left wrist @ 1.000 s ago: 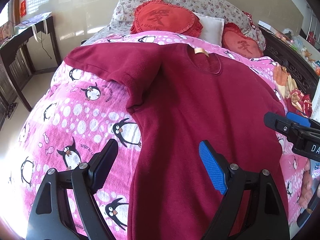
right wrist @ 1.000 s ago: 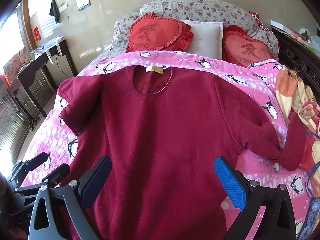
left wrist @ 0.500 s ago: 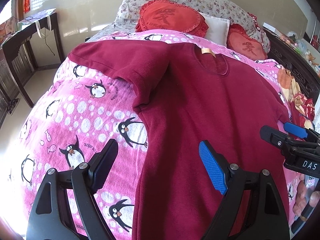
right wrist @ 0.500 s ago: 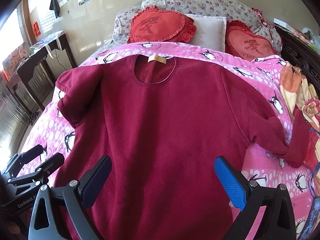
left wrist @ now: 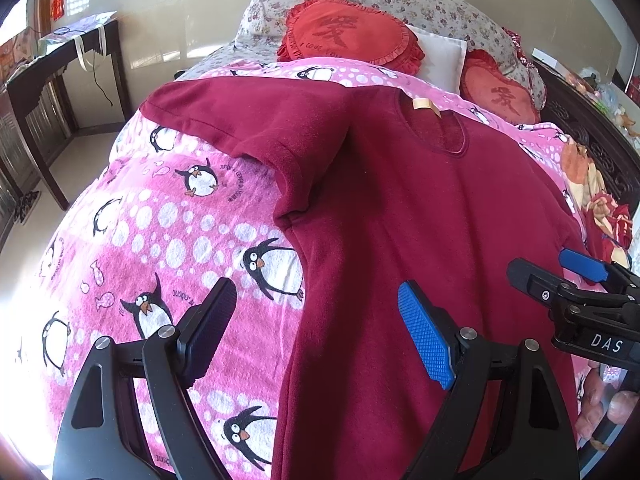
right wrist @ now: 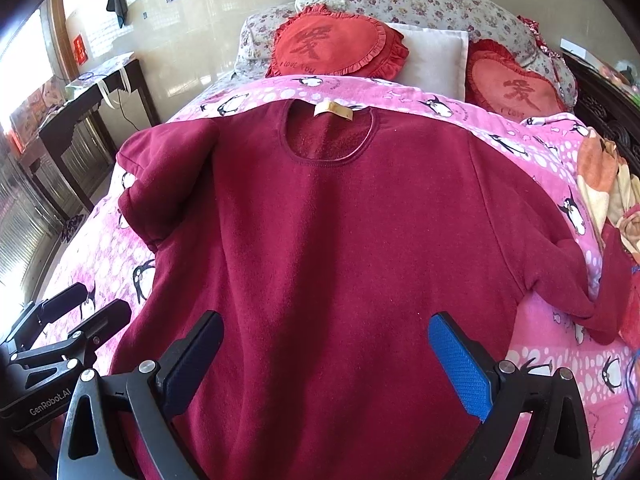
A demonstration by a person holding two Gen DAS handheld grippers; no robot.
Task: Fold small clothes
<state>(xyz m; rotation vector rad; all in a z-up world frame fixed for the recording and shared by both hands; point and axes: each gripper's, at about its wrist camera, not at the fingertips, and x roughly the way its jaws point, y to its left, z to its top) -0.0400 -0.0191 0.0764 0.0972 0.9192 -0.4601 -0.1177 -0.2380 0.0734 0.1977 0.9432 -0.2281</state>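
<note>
Two spread grippers hover above sweater [right wrist: 340, 240].

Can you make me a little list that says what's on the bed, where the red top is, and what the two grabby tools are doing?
garment: dark red sweatshirt, spread flat, neck toward the pillows
label: tan tag at the neckline
under it: pink penguin blanket
behind: two red heart cushions, white pillow
left tool: open, over the sweatshirt's side edge
right tool: open, over the lower body
holding anything: no
</note>
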